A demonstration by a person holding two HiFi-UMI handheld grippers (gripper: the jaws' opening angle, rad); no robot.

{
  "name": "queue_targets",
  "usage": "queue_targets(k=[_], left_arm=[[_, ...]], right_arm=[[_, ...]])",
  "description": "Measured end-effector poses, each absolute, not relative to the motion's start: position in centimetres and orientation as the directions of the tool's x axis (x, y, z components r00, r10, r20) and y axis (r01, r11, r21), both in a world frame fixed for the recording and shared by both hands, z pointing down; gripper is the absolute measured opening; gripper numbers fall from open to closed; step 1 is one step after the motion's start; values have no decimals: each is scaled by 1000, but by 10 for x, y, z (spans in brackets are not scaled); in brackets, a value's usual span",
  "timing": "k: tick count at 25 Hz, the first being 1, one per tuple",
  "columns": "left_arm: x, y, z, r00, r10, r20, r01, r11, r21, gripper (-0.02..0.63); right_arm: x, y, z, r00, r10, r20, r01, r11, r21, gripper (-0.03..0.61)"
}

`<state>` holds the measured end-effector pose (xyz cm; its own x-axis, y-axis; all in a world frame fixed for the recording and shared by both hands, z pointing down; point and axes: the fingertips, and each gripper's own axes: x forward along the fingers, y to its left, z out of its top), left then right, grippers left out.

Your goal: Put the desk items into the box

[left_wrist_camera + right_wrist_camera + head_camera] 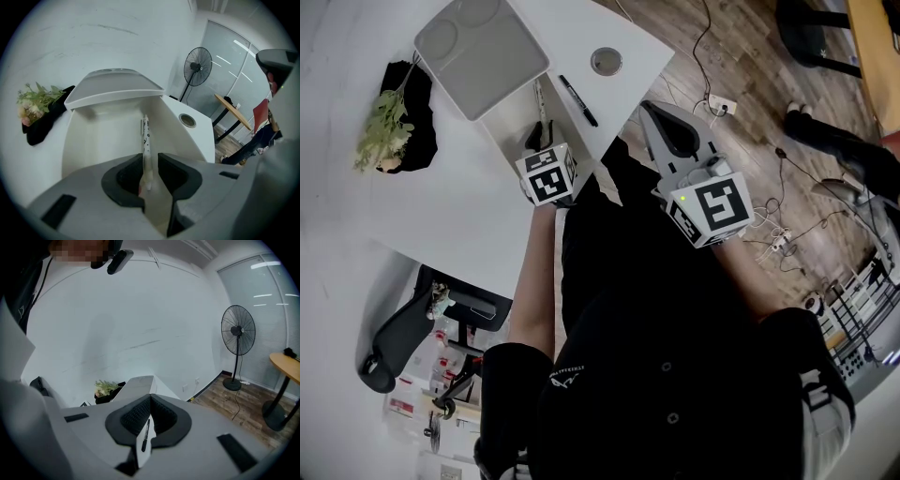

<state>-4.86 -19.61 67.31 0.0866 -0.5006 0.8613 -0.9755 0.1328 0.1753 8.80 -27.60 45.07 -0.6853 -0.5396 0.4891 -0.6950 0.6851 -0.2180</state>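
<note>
White desk (441,211) with an open box (91,129) under the left gripper (150,164).
Its jaws pinch a white pen (146,133) by the near end; the pen's long axis runs 6 to 12 o'clock, its far end pointing at 12 inside the box. The right gripper (150,399) is closed and empty, off the desk at 3 o'clock. A black marker (578,100) lies beside the box.

The open white rectangular box (511,122) is reachable from above through its middle; the grey plastic lid (483,52) overhangs its far end, and the left gripper (150,164), clamping a white patterned pen (146,136), fills its near end.
</note>
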Motion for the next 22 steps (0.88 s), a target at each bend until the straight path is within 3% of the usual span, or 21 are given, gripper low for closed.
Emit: queue_targets(k=[7,11,22], left_arm=[[-55,-189,657,64,-532,845,-980,124,153,81],[-59,-184,638,72,-591,803,-982,100,161,8],[-72,-153,566,114,-746,656,-972,54,230,8]], right_arm=[[81,-263,444,-689,-543,479,-693,687,-217,-2],[74,-250,439,-693,-544,473,-690,691,-216,-2],[47,-193,424,-718,-533,447,-661,724,-199,-2]])
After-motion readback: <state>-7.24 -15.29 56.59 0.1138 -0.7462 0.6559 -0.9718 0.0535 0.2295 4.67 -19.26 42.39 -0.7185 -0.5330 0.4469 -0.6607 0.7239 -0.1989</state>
